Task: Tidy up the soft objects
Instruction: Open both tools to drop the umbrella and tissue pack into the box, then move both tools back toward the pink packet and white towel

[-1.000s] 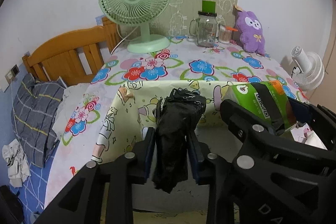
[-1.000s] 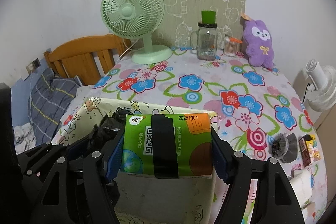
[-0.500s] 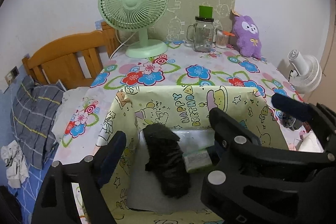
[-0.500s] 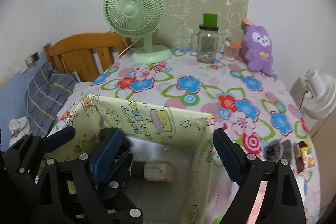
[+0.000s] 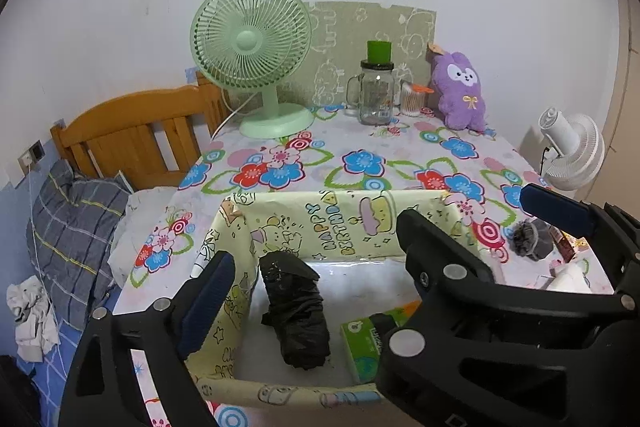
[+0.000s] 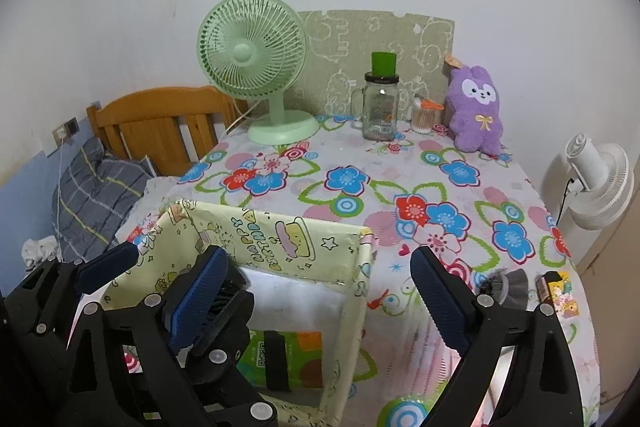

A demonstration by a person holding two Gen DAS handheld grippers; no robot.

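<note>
A yellow cartoon-print box [image 5: 340, 227] stands at the table's near edge; it also shows in the right wrist view [image 6: 280, 239]. Inside it lie a black crumpled bundle [image 5: 296, 315] and a green tissue pack [image 5: 364, 343], which the right wrist view shows too [image 6: 288, 359]. My left gripper [image 5: 316, 279] is open and empty above the box. My right gripper [image 6: 316, 303] is open and empty over the box's right wall. A purple plush rabbit [image 6: 476, 111] sits at the table's back right. A small grey fabric item [image 6: 508, 287] lies right of the box.
A green desk fan [image 5: 256, 59], a glass jar with a green lid [image 5: 376, 87] and a cotton-swab holder [image 5: 412, 99] stand at the back. A white fan [image 6: 596, 183] stands off the right side. A wooden bed with a plaid pillow [image 5: 68, 227] is on the left.
Both grippers opened and rose. The black bundle and the green tissue pack dropped from the jaws and now lie inside the box.
</note>
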